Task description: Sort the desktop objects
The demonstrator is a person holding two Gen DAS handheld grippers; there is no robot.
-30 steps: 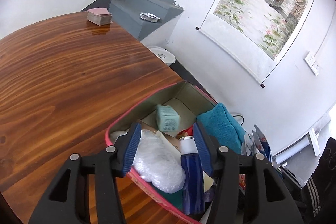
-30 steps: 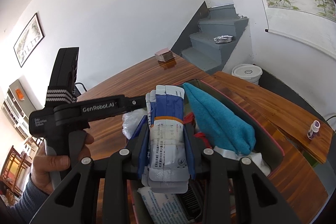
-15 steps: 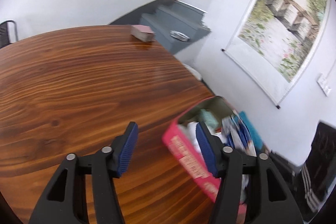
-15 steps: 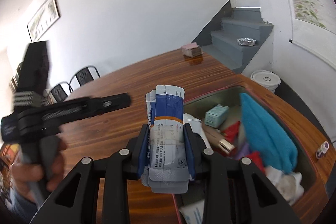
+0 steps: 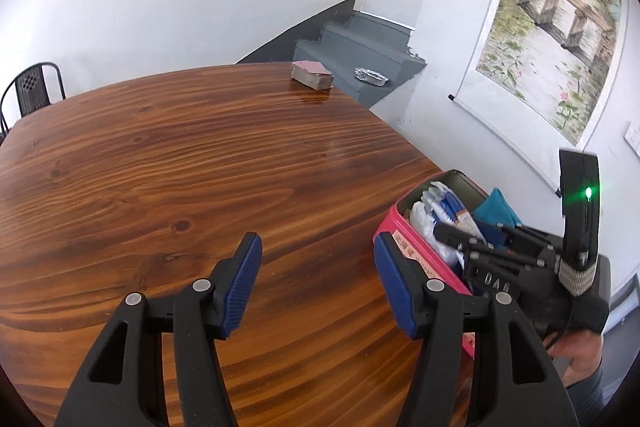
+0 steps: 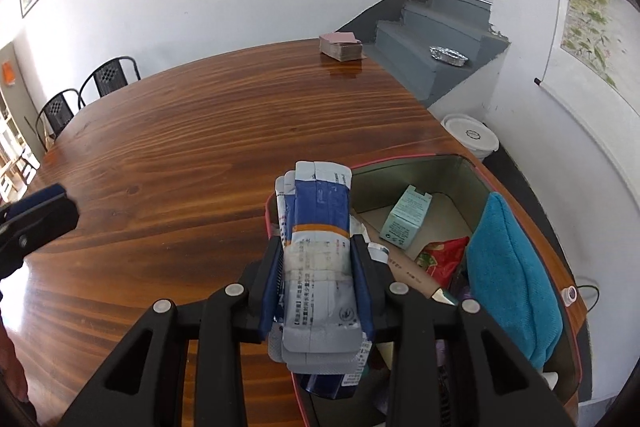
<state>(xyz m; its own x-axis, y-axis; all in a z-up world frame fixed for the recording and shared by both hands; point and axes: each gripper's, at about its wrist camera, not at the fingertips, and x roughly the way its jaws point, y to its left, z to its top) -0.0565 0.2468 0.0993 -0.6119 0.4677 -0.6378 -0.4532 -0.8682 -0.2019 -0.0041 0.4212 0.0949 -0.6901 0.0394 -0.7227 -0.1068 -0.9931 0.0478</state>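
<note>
One pink-walled storage box (image 6: 472, 163) is sitting at the right edge of the wooden counter (image 6: 192, 155), lid off. Inside it, the right wrist view is showing one small mint-green carton (image 6: 406, 217) lying on the floor of the box, one teal cloth pouch (image 6: 508, 275) leaning along the right wall, one red wrapper (image 6: 442, 255) between them, and one beige tube (image 6: 416, 277) lying slantwise near the tool; the rest of the contents are too hidden to count. One stack of pink-backed cards (image 6: 341, 46) is resting at the far edge of the counter, well apart from the box. Two black chairs (image 6: 86, 91) are standing beyond the counter's left side, one foil tray (image 6: 448, 55) is lying on the grey steps, and one white bucket (image 6: 470, 137) is sitting on the floor below.

The right tool (image 6: 318, 285) is clamping one taped bundle of blue-and-white sachets (image 6: 318, 227) between its blue pads, holding it upright above the near left corner of the box. The left tool (image 5: 318, 285) is standing with its fingers wide apart and nothing between them, hovering over bare counter just left of the box, its right pad (image 5: 394, 287) appearing just in front of the pink wall.
</note>
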